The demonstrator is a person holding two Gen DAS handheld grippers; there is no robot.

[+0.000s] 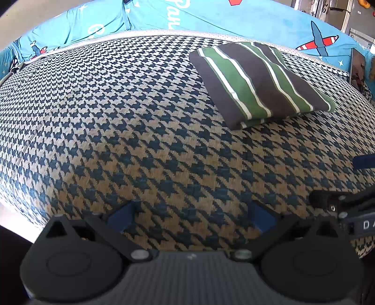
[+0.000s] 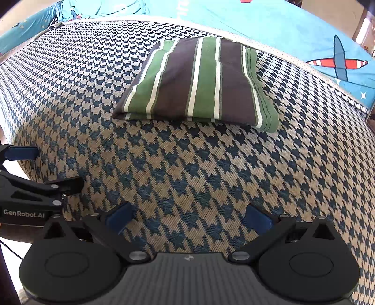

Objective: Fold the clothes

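Observation:
A folded garment (image 1: 260, 82) with brown, green and white stripes lies flat on the houndstooth-patterned surface (image 1: 117, 117), far right in the left wrist view. In the right wrist view the same folded garment (image 2: 199, 82) sits straight ahead on the houndstooth surface (image 2: 211, 176). My left gripper (image 1: 191, 217) is open above bare fabric, well short of the garment. My right gripper (image 2: 188, 218) is open too, with nothing between its blue pads. Each gripper shows at the edge of the other's view: the right gripper (image 1: 351, 183) and the left gripper (image 2: 42, 169).
A blue sheet (image 1: 211, 16) printed with red-and-white planes borders the far side, also seen as the blue sheet (image 2: 293, 35). A dark upright device (image 1: 357, 70) stands at the far right edge. The near left edge of the surface drops off.

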